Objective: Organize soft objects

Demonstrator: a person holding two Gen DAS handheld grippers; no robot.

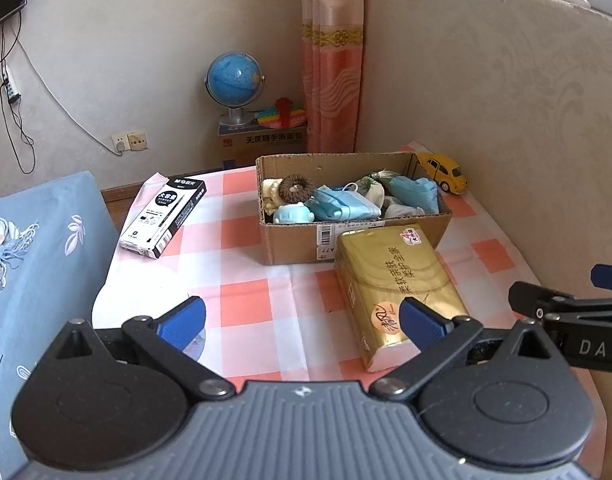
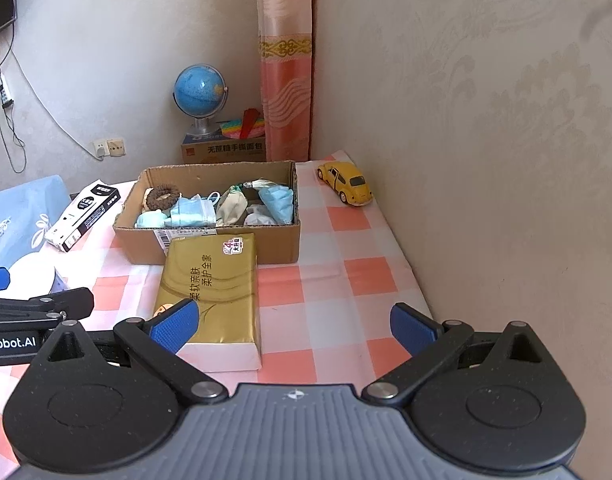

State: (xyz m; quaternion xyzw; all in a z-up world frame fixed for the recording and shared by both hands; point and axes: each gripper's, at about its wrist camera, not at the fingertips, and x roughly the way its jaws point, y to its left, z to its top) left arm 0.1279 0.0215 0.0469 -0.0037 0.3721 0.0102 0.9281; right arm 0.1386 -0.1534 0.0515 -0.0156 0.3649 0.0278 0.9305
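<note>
Hovering low over the checked tablecloth [image 2: 329, 280], left gripper [image 1: 302, 322] and right gripper [image 2: 294, 326] both spread wide, nothing held. One gold tissue pack [image 2: 210, 296] lies flat between them, long axis running away from the cameras, far end touching the cardboard box [image 2: 274, 246]; its Chinese print reads partly "柔软亲肤". Box holds a heap of soft items: one brown scrunchie [image 1: 294, 188], blue face masks [image 1: 341, 206], count unclear. One black-and-white pen box [image 1: 164, 216] left; one yellow toy car [image 2: 345, 182] right; one globe [image 1: 234, 80] beyond.
</note>
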